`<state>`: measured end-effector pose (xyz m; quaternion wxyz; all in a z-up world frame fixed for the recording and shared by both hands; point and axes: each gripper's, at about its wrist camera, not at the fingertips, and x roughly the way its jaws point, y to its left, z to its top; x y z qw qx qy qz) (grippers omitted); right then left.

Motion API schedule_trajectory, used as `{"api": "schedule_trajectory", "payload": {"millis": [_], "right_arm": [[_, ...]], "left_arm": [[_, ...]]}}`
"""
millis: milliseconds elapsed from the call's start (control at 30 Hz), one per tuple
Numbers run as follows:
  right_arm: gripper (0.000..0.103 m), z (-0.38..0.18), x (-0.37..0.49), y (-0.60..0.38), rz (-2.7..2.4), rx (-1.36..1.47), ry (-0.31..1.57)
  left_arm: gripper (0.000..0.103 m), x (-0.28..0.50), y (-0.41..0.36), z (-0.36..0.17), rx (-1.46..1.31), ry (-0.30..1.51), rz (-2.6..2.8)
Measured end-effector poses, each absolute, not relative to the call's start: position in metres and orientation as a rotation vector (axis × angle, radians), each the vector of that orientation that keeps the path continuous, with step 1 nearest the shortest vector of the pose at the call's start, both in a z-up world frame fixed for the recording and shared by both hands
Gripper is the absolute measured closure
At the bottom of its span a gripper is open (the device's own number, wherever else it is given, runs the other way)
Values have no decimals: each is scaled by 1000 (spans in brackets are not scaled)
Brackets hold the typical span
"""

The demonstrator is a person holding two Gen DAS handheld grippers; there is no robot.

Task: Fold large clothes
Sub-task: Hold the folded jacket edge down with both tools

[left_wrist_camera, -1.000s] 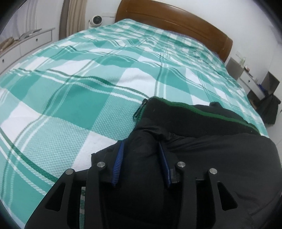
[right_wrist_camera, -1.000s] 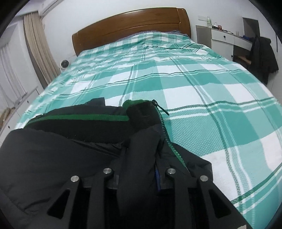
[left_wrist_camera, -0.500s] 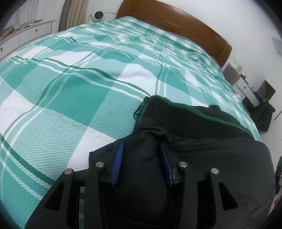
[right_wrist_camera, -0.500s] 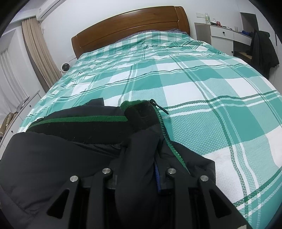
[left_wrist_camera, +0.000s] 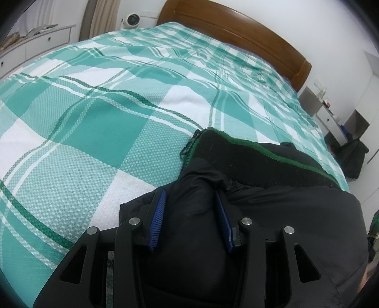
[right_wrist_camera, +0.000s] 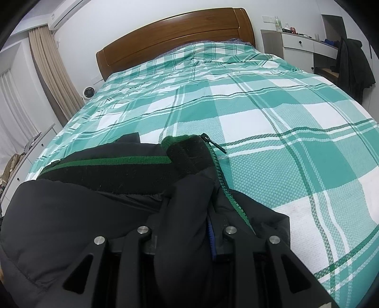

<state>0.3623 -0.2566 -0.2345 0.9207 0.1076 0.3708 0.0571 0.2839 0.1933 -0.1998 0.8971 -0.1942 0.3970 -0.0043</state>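
A black padded jacket [left_wrist_camera: 272, 213] lies at the near edge of a bed with a green and white check cover [left_wrist_camera: 94, 118]. Its knitted collar [left_wrist_camera: 248, 161] has a thin green stripe, and a zip pull [left_wrist_camera: 189, 144] hangs at the collar's end. My left gripper [left_wrist_camera: 189, 193] is shut on a raised fold of the jacket's front, which fills the gap between the blue pads [left_wrist_camera: 157, 218]. In the right wrist view the jacket [right_wrist_camera: 71, 213] and collar [right_wrist_camera: 118, 170] show again. My right gripper [right_wrist_camera: 187, 213] is shut on a bunched fold beside the green zip [right_wrist_camera: 227, 189]; its left finger is hidden by cloth.
A wooden headboard [right_wrist_camera: 177, 35] closes the far end of the bed. To one side stand white drawers [left_wrist_camera: 35, 40], a small round fan [left_wrist_camera: 131, 19] and a beige curtain [right_wrist_camera: 54, 66]. On the other side a dark garment [right_wrist_camera: 353, 64] hangs by a white desk.
The left wrist view has tilted slightly, and its pads stand a touch wider around the fold. The jacket and the right gripper's hold look the same.
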Motion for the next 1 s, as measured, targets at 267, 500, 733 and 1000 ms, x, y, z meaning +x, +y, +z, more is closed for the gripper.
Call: {"api": "schedule_trajectory", "payload": {"millis": [267,500,733,1000], "right_arm": [[77,-235,363,-257,118,221,762],[77,-235,362,-257,118,223,761],[76,-234,362,-257,118,229,760],[75,-234,361,-260,119,239,753]], "left_arm": [[59,284,194,-200,-407,822,-11],[58,283,194,-200,-412,821,-15],[43,271,195,-172,-379,882,19],[12,220,135,-79,-308,730,-191]]}}
